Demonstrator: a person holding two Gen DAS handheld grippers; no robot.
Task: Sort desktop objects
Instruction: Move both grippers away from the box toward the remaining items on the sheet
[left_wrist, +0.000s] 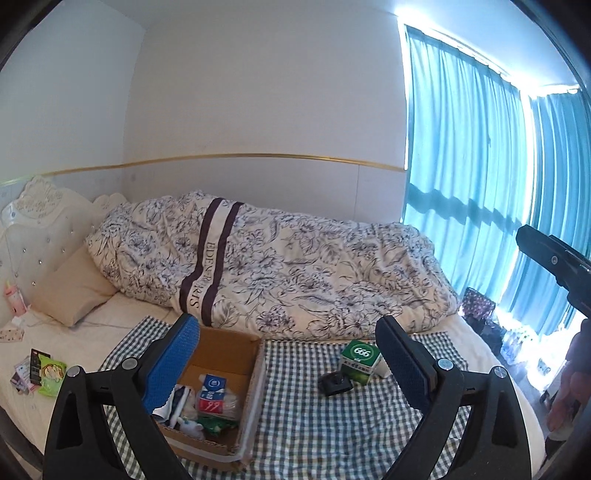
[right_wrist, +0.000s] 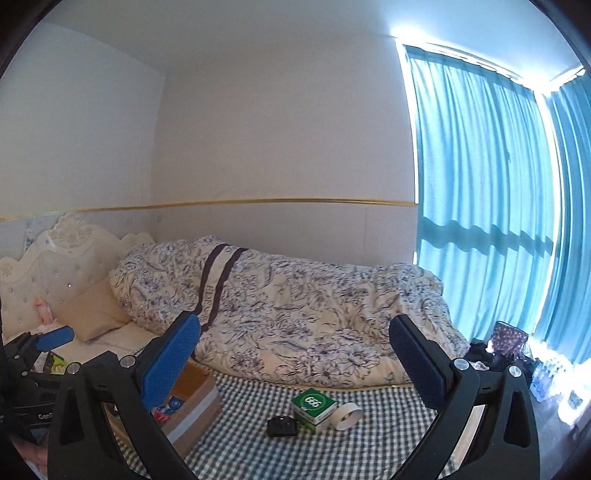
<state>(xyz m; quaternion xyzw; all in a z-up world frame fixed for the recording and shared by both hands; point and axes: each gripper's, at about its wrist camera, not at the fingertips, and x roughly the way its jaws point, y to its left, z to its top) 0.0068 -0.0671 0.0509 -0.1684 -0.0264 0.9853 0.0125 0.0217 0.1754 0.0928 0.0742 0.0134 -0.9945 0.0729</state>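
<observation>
An open cardboard box (left_wrist: 221, 345) sits on the checked cloth (left_wrist: 314, 424) at the left, with several packets and small bottles inside. To its right stand a green carton marked 666 (left_wrist: 360, 356) and a small black object (left_wrist: 334, 384). My left gripper (left_wrist: 286, 323) hovers open above the cloth, its left finger over the box. In the right wrist view the green carton (right_wrist: 314, 404), a white roll (right_wrist: 347, 415) and the black object (right_wrist: 282, 426) lie ahead. My right gripper (right_wrist: 295, 321) is open and holds nothing. The box (right_wrist: 199, 413) is at its lower left.
A bunched floral quilt (left_wrist: 295, 266) lies behind the cloth, with a pillow (left_wrist: 74, 291) and a white headboard (left_wrist: 33, 221) at the left. Snack packets (left_wrist: 40, 373) lie on the sheet at the left. Blue curtains (left_wrist: 472, 166) and bags on the floor are at the right.
</observation>
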